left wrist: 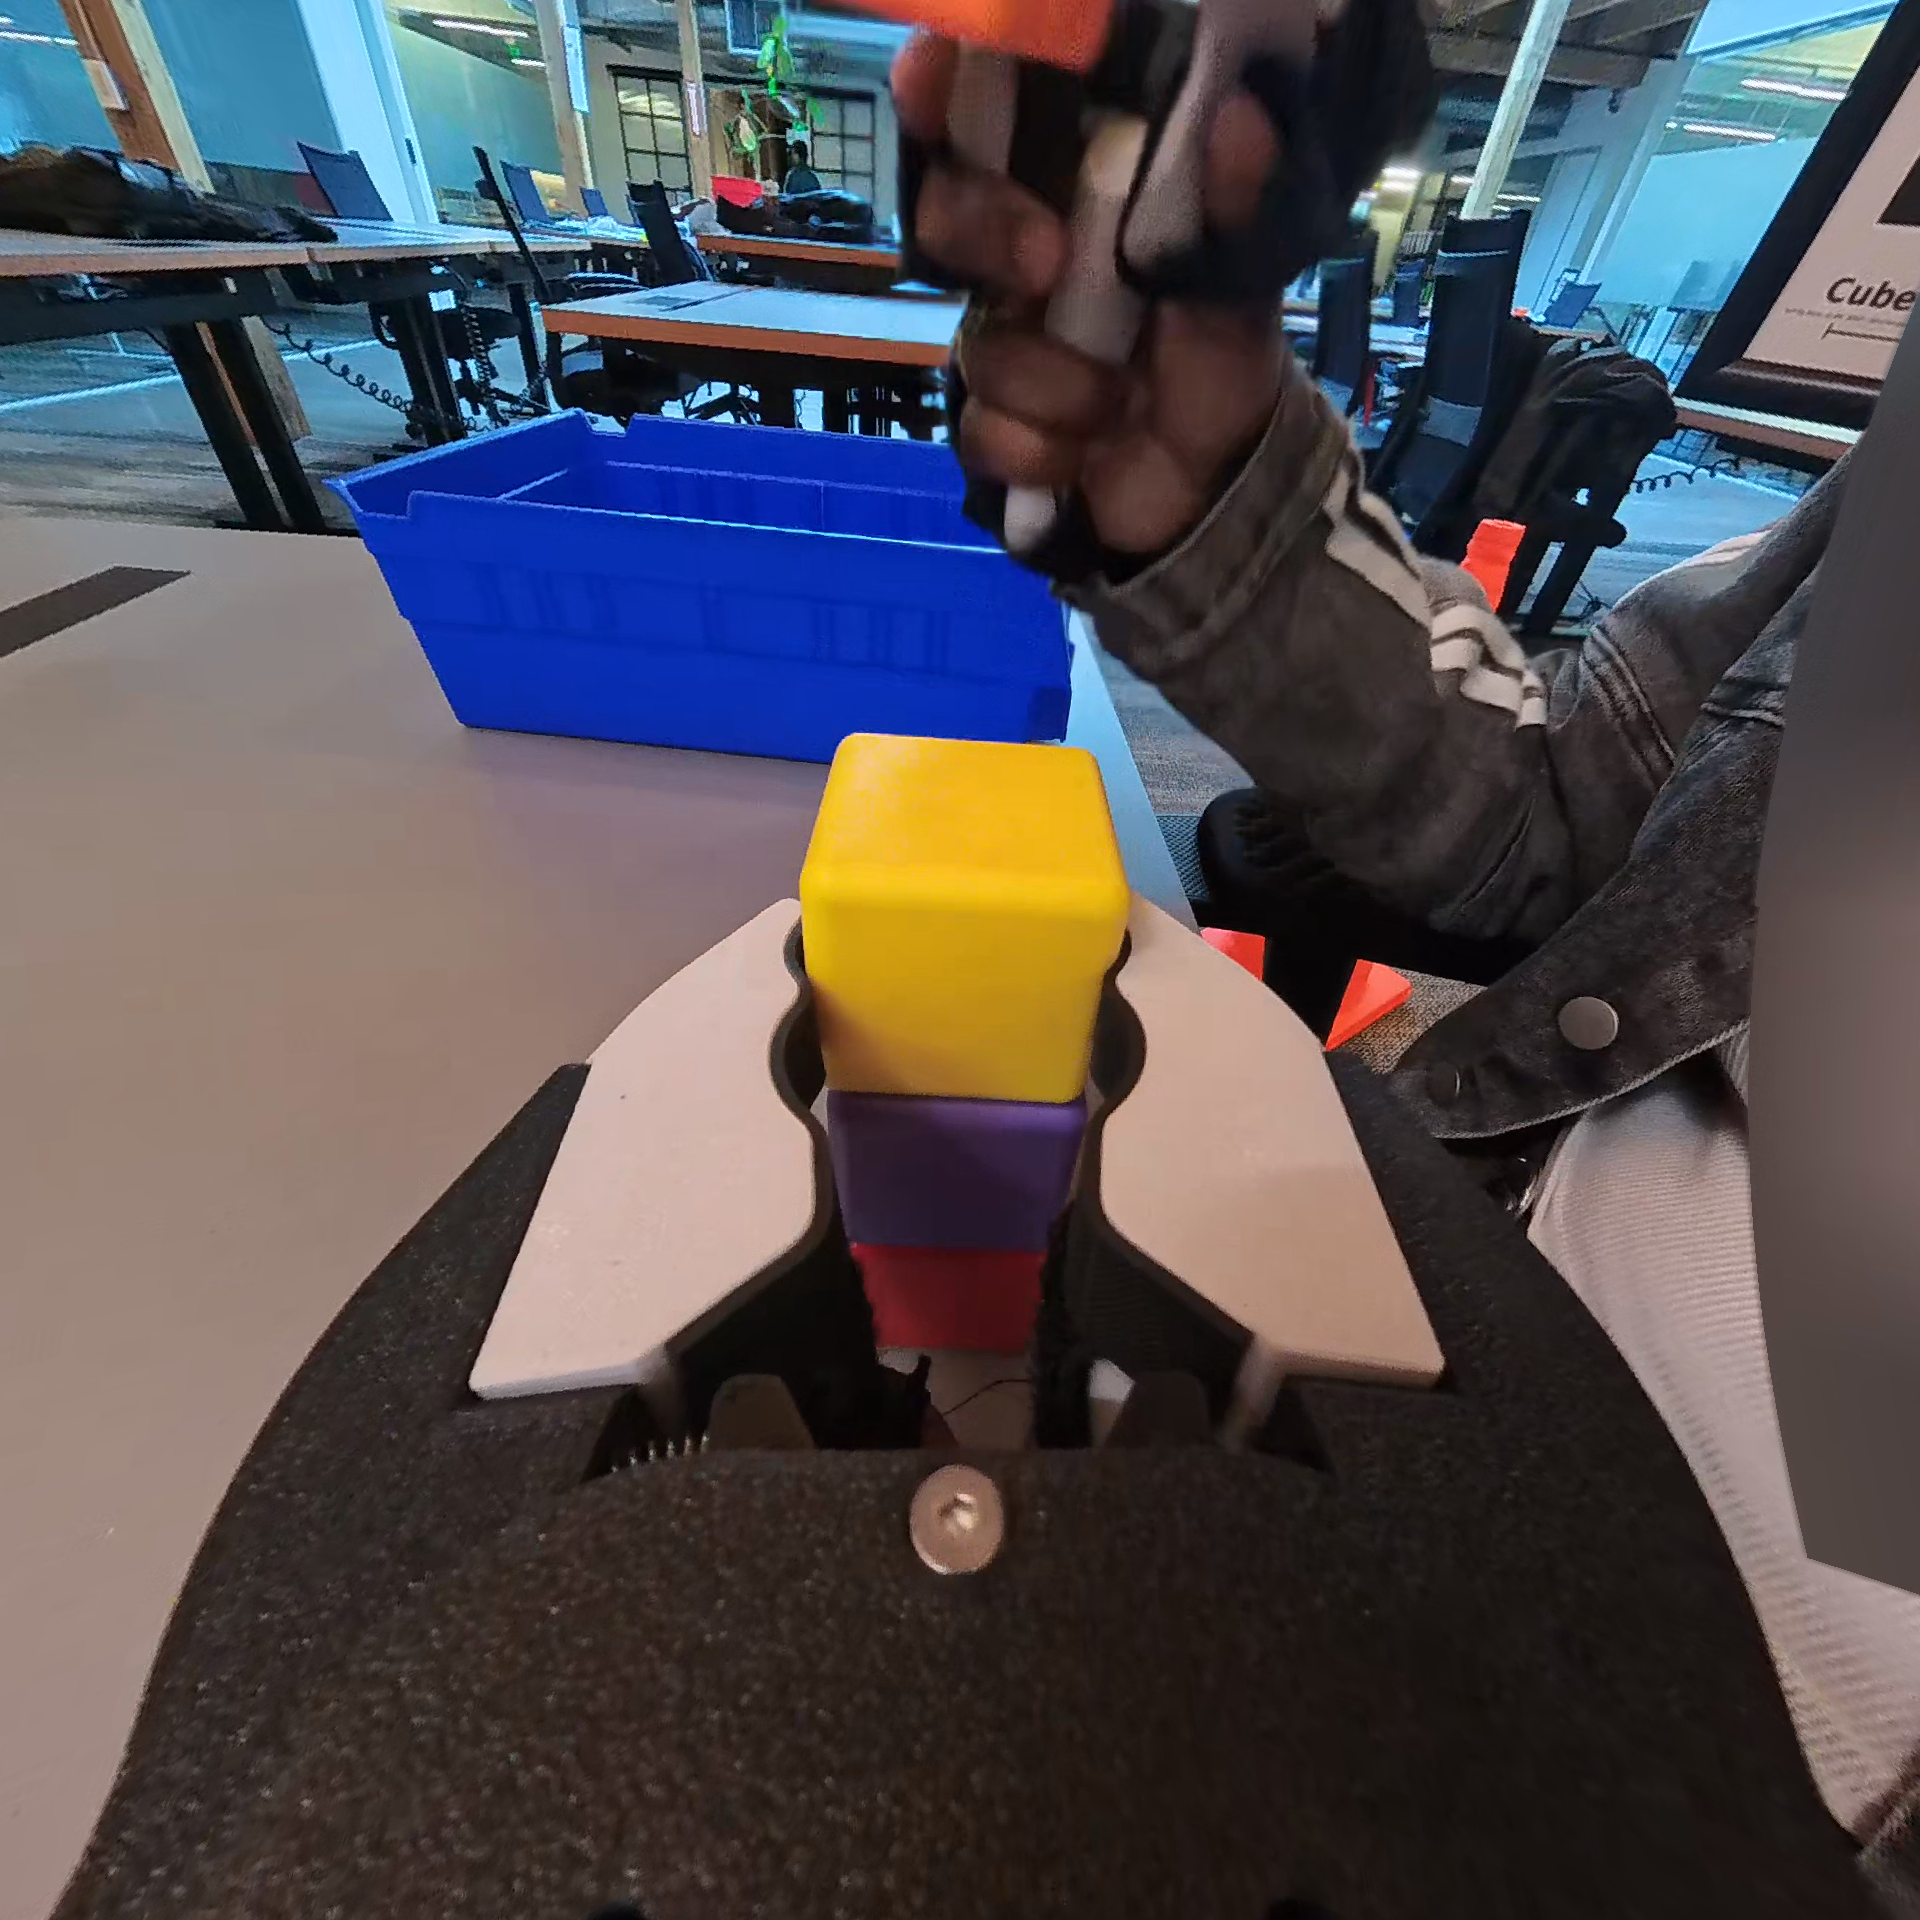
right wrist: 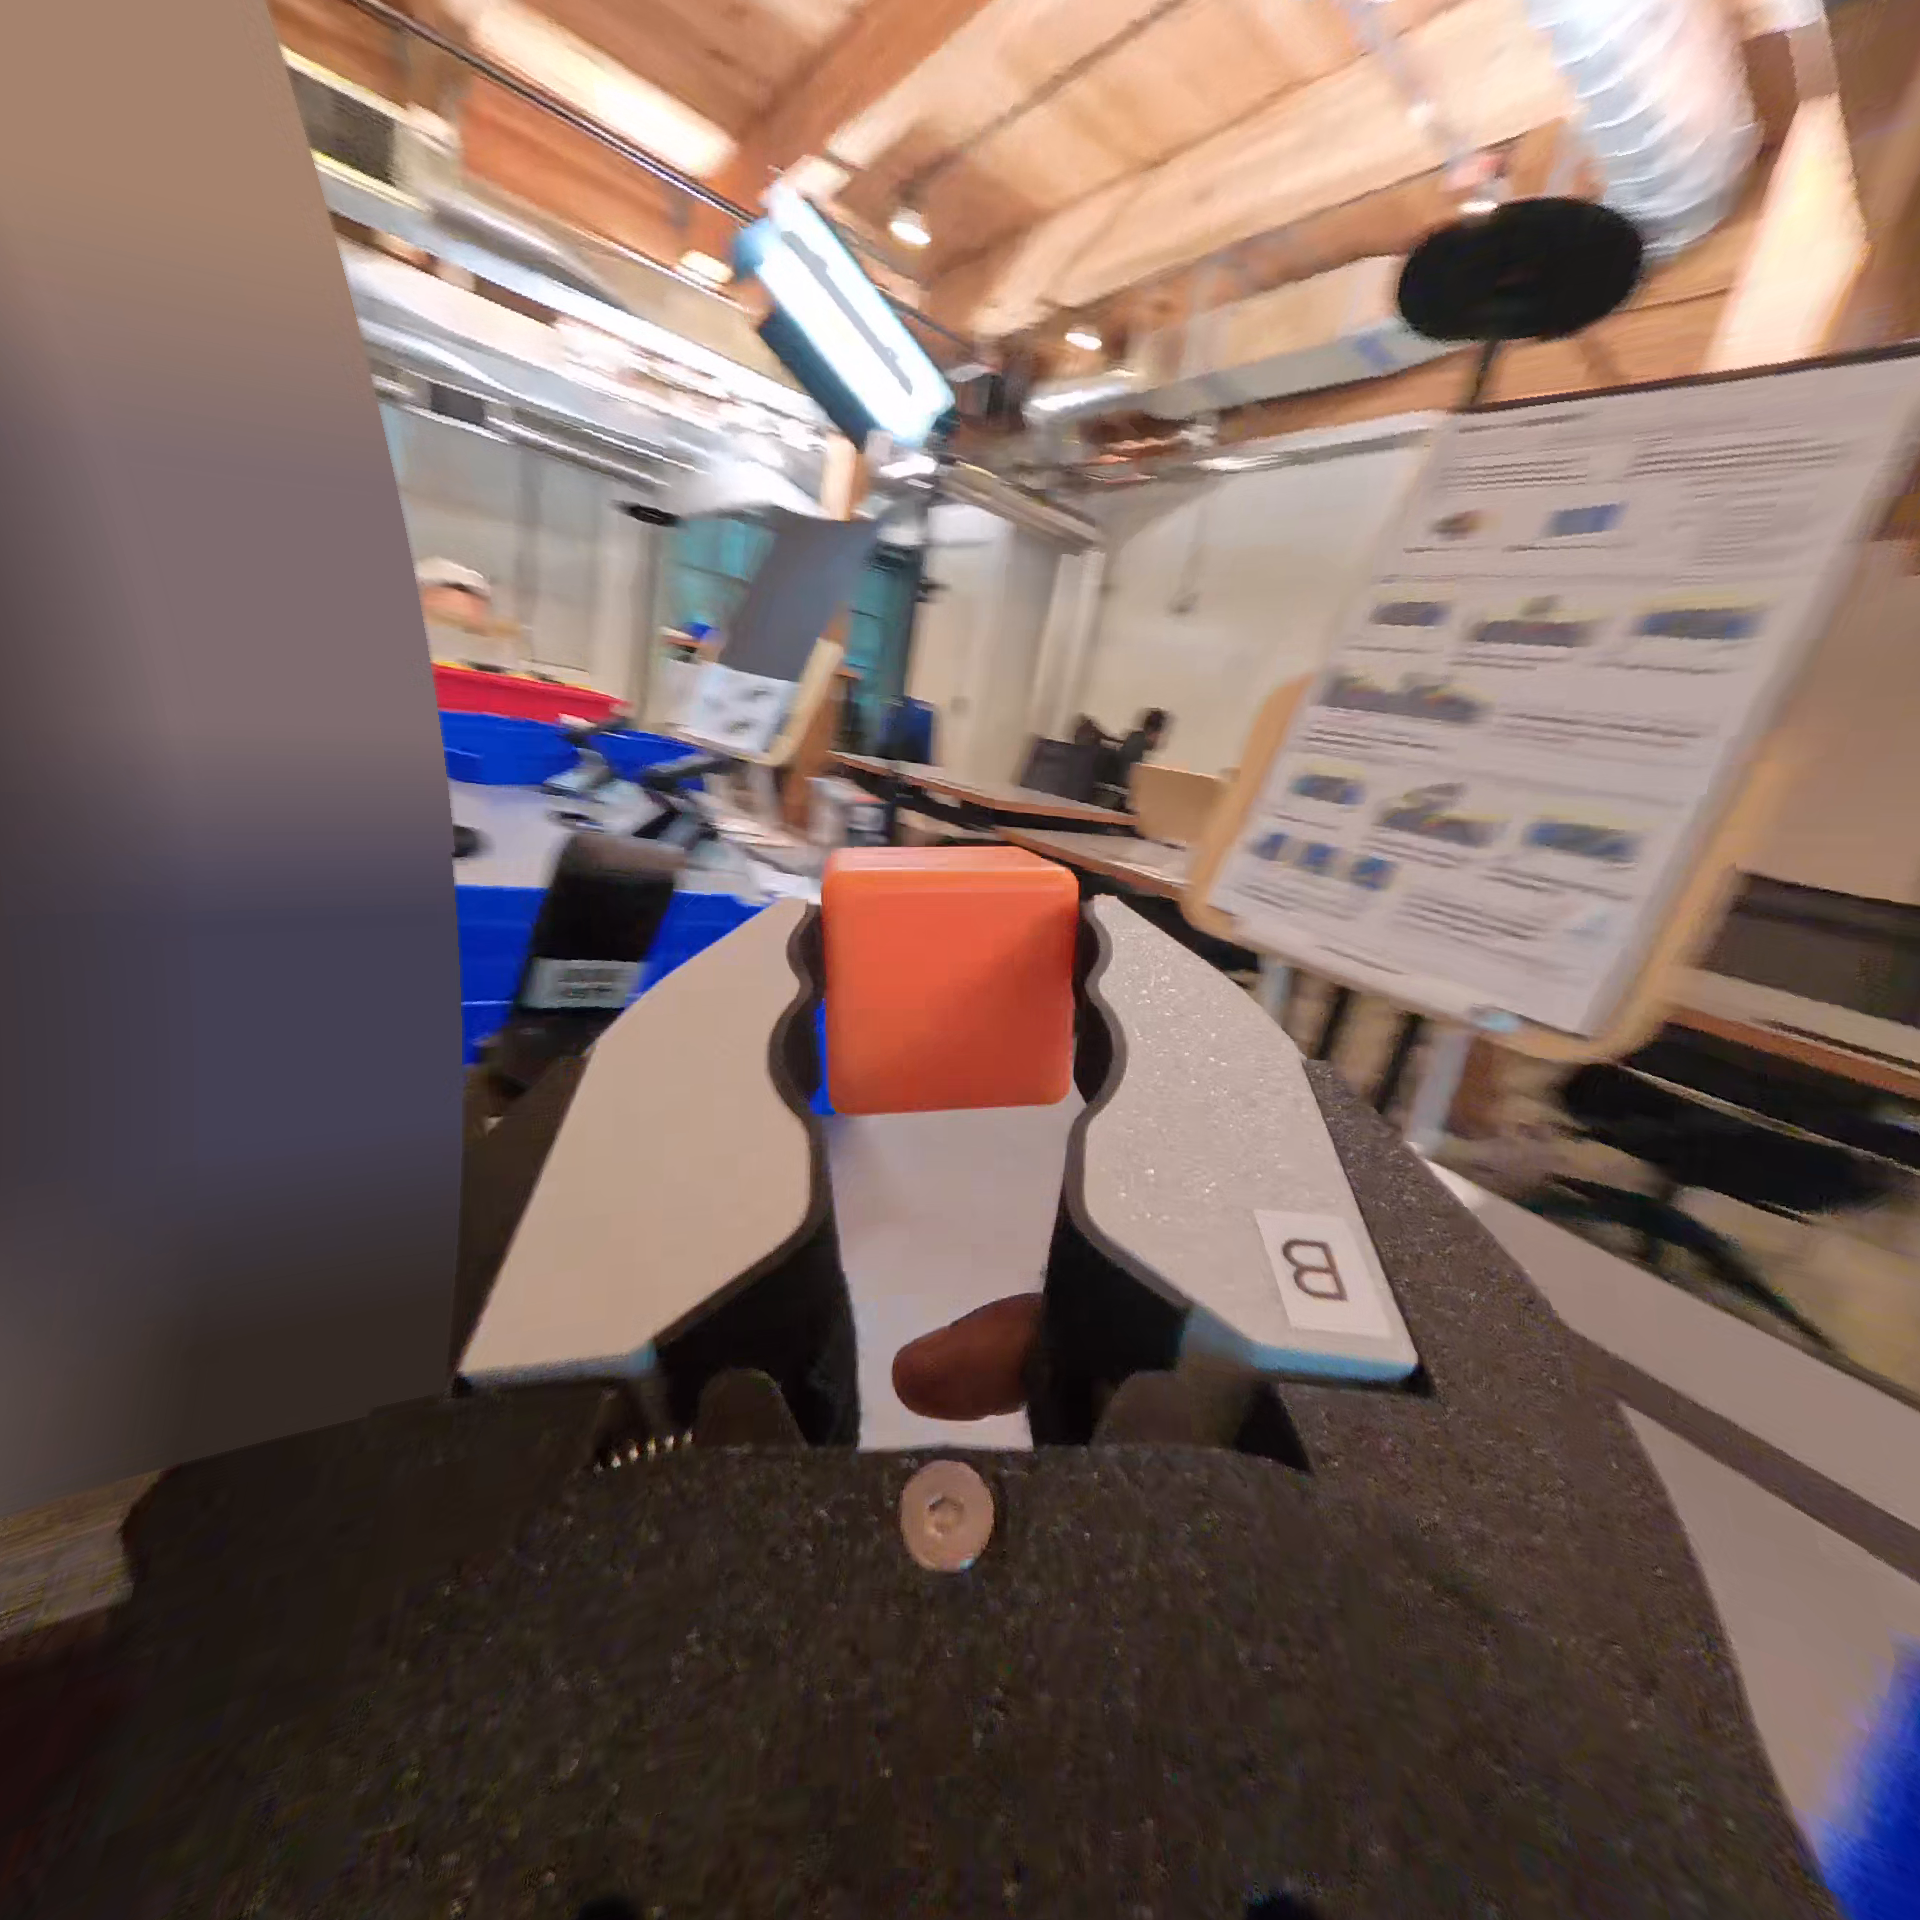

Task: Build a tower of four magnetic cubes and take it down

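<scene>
On the grey tabletop (left wrist: 312, 935), in front of a blue bin (left wrist: 727, 623), a stack of three cubes is steadied by the left gripper (left wrist: 964, 997): a yellow cube (left wrist: 961, 914) on a purple cube (left wrist: 956, 1174) on a red cube (left wrist: 951, 1299), with the jaws closed against the yellow one's sides. The right gripper (right wrist: 948, 987) is raised well above the stack, its jaws clamped on an orange cube (right wrist: 948, 977); whether this cube is being brought as the fourth or carried away cannot be told. If it is being placed, it should be lowered squarely over the yellow cube, faces parallel and edges aligned, so that the magnets seat it without a sideways snap. The stack is best kept pinched until the orange cube has settled; only then should the right jaws be opened, slowly and straight outward.
</scene>
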